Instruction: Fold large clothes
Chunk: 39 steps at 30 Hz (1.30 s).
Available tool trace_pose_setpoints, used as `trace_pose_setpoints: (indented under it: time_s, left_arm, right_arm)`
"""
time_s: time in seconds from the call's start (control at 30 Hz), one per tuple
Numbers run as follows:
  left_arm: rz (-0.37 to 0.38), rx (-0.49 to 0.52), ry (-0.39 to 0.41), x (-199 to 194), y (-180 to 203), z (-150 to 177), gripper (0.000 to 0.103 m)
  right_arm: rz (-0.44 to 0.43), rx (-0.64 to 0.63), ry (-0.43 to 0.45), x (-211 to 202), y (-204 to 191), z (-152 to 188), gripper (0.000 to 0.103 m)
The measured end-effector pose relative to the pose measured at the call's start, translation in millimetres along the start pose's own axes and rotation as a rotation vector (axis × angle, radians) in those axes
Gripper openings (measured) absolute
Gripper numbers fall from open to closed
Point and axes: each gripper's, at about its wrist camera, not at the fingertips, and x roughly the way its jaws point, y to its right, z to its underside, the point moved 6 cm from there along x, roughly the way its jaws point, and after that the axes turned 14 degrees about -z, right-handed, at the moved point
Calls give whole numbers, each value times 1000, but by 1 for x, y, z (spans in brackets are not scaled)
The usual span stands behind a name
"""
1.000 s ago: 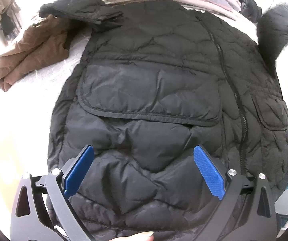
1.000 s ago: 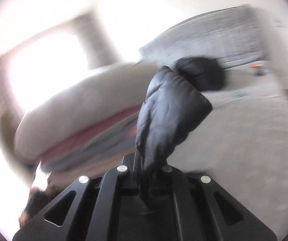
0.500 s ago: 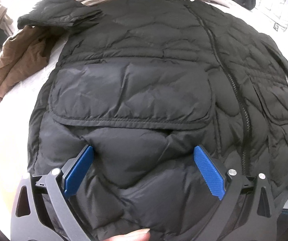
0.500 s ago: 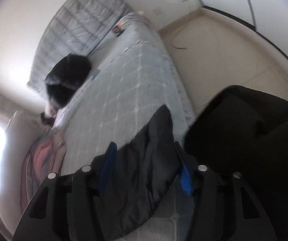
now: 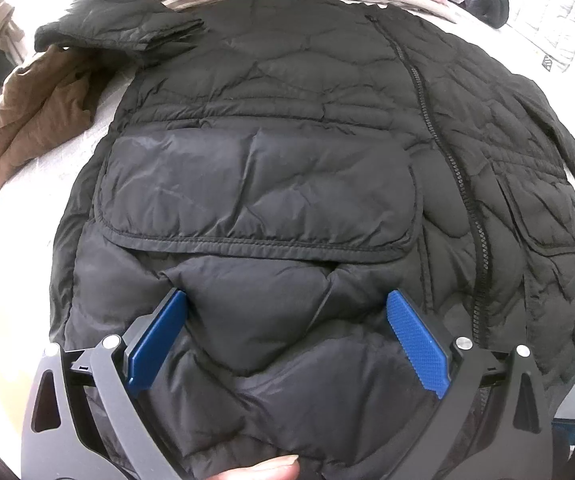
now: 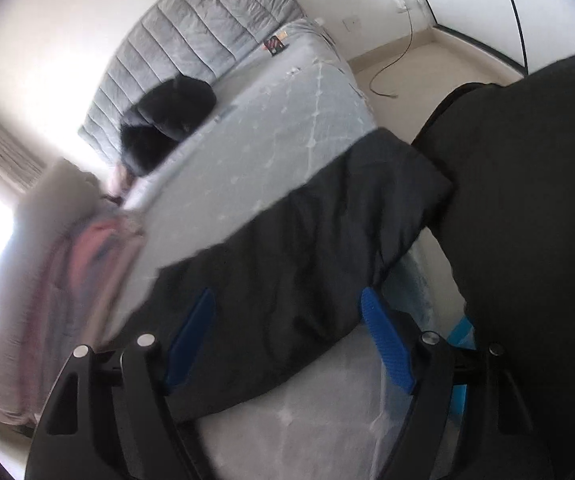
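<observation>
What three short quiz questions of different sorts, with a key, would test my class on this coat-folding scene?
1. True or false: the left tongs are clamped on the black quilted jacket.
2. Multiple choice: the brown garment lies (A) on the jacket, (B) beside it, under its sleeve, (C) between the right tongs.
3. Fill in: what lies between the right tongs' blue pads is the jacket's other ____.

Key: 1 false, they stand open over it. 2 B. 3 sleeve, released, as the jaws have just been opening.

Left tool and right tool, both jaws apart.
</observation>
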Motion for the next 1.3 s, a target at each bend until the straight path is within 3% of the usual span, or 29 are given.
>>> trace_pose_setpoints:
  time_s: [0.17, 0.27, 0.4, 0.57, 0.63, 0.87, 1.0, 1.13, 1.3]
  left_arm:
    - [4, -4, -1, -3, -3, 3, 96]
    - [5, 0, 6, -4, -3, 5, 96]
    - [-9, 1, 4, -3, -2, 6, 96]
    - [-49, 30, 28, -5, 4, 6, 96]
    - [-54, 32, 32, -6, 5, 6, 96]
    - [-77, 43, 55, -12, 6, 5, 96]
    - [-92, 52, 64, -14, 7, 7, 96]
    - [-97, 56, 68, -16, 7, 7, 96]
    - [-88, 53, 70, -20, 6, 8, 96]
  right_arm:
    - [-27, 139, 42, -3, 17, 17, 74]
    - [10, 186, 39, 7, 39, 21, 74]
    - [-12, 172, 88, 15, 39, 4, 74]
    - [-37, 103, 88, 40, 31, -20, 73]
    - [-47, 75, 103, 37, 21, -25, 54]
    - [-83, -39, 140, 20, -15, -39, 41]
    - [-95, -106, 157, 14, -43, -49, 40]
    - [-127, -237, 176, 0, -91, -47, 36]
    - [-238, -423, 157, -7, -186, -18, 36]
